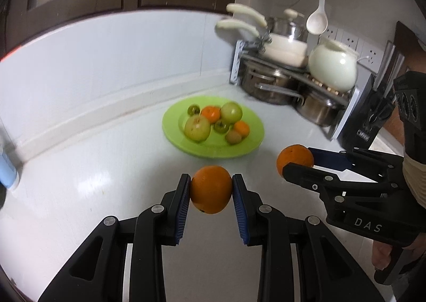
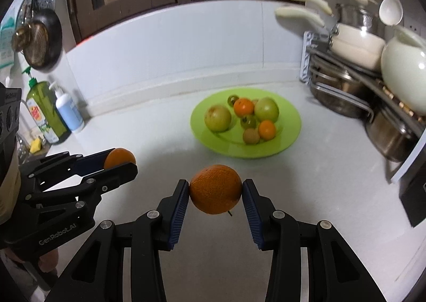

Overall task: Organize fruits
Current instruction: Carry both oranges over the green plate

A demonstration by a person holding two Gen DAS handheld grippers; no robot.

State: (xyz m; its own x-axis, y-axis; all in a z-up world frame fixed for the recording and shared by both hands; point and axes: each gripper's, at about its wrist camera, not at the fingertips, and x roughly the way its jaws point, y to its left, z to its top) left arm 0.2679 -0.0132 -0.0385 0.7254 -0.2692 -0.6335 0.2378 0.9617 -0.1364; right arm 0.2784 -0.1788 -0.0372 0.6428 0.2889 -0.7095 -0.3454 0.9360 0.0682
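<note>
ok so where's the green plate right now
The green plate sits on the white counter ahead of both grippers, left of the pot rack, near the back wall.

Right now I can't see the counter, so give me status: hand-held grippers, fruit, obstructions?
Left hand-held gripper shut on left orange. Right hand-held gripper shut on right orange. Green plate ahead, holding other fruit. Nothing between the oranges and the plate.

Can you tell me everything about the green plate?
The green plate is round, shallow and shiny, plastic by its look. It lies flat on the white counter, ahead of both grippers, untouched by either. On it sit two big greenish apples, two small orange fruits, two little green tomatoes and a brown kiwi.
</note>
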